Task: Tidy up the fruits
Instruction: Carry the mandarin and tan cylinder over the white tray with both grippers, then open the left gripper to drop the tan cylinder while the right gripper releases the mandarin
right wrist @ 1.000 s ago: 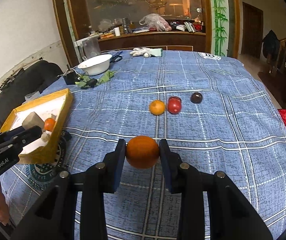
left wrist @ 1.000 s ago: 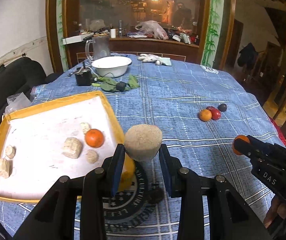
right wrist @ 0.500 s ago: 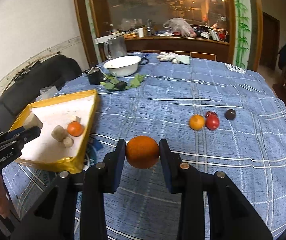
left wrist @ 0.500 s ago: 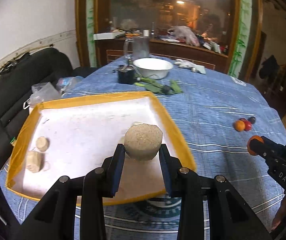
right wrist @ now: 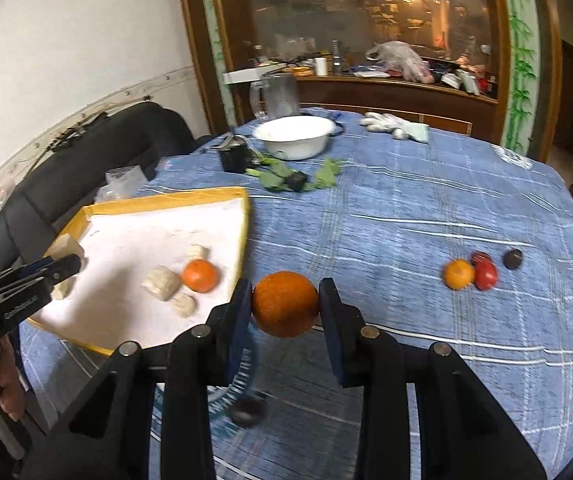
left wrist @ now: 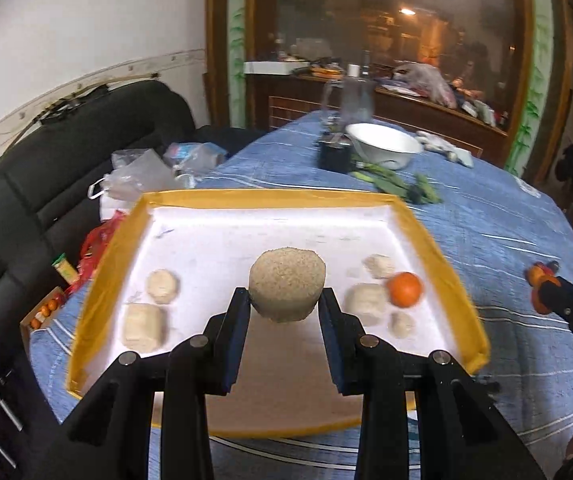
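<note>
Left gripper [left wrist: 285, 306] clamps a tan lump [left wrist: 286, 289] over the half-filled tray [left wrist: 418, 224]; right gripper [right wrist: 285, 302] grips an orange [right wrist: 285, 304]; three fruits [right wrist: 482, 270] wait far right

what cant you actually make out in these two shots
- Left wrist view: the tray floor beneath the tan round piece and the left gripper is hidden by them.
- Left wrist view: the right gripper is cut off by the frame edge; its fruit is barely visible.
- Right wrist view: the dark object under the right gripper holding the orange is blurred, unidentifiable.
</note>
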